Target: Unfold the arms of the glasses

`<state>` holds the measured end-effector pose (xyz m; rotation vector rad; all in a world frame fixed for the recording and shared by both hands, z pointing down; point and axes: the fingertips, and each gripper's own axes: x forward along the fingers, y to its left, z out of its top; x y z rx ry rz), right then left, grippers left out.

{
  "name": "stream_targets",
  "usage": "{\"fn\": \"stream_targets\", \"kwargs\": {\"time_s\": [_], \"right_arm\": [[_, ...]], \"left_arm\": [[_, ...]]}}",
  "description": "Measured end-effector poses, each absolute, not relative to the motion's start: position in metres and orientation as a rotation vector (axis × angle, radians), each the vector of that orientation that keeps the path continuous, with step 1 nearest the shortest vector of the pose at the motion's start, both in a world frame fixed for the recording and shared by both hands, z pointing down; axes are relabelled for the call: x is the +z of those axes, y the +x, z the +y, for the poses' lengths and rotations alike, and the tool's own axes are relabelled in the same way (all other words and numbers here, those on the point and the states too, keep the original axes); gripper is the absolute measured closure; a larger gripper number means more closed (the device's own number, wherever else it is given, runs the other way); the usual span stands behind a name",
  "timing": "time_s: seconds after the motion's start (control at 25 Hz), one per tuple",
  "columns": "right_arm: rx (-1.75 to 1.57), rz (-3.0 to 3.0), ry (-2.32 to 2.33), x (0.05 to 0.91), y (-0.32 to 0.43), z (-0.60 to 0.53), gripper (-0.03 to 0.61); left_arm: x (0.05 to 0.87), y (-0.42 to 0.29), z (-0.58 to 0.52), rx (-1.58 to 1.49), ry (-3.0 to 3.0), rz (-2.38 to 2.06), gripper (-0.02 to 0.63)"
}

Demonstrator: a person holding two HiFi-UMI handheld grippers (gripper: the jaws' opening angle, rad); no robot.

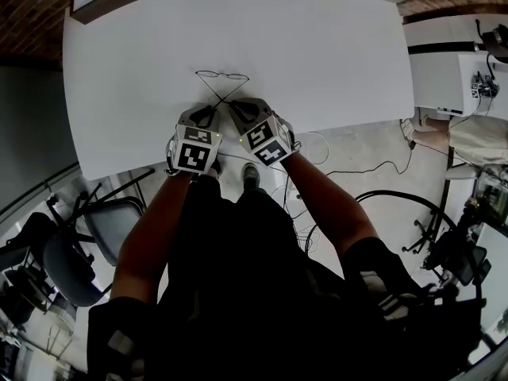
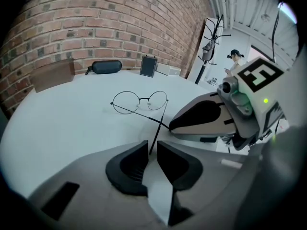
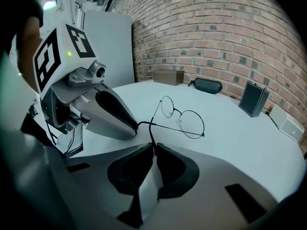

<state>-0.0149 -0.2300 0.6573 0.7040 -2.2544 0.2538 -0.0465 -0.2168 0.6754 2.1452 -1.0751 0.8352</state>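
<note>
Thin round wire glasses (image 1: 222,75) lie on the white table (image 1: 333,54) just beyond both grippers, their two arms crossing on the way back to me. In the left gripper view the glasses (image 2: 140,101) send one arm down between the jaws of my left gripper (image 2: 152,143). A small gap shows on either side of that arm tip, so the pads are not pressing it. My right gripper (image 3: 154,146) is shut on the tip of the other arm of the glasses (image 3: 182,119). In the head view the left gripper (image 1: 208,117) and right gripper (image 1: 242,111) sit side by side, almost touching.
Along the brick wall at the table's far edge stand a black glasses case (image 2: 106,66), a brown box (image 2: 53,74), a small dark stand (image 2: 148,66) and a white box (image 2: 168,70). The table's near edge runs just under my hands. Chairs and cables are on the floor.
</note>
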Motion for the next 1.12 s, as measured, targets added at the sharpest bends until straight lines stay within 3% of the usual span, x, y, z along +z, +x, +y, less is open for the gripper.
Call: {"fn": "stream_targets", "kwargs": {"time_s": [0.24, 0.68, 0.84, 1.12], "right_arm": [[0.257, -2.247, 0.697, 0.656, -0.016, -0.228, 0.552], [0.659, -2.216, 1.036, 0.623, -0.007, -0.245, 0.551], [0.701, -2.163, 1.126, 0.619, -0.009, -0.253, 0.481], [0.849, -2.099, 1.28, 0.625, -0.008, -0.26, 0.469]], "left_arm": [[0.659, -0.051, -0.215, 0.766, 2.142, -1.036, 0.504], [0.63, -0.089, -0.266, 0.577, 2.023, -1.308, 0.491], [0.628, -0.081, -0.274, 0.579, 2.036, -1.301, 0.464], [0.637, -0.065, -0.281, 0.624, 2.038, -1.277, 0.457]]}}
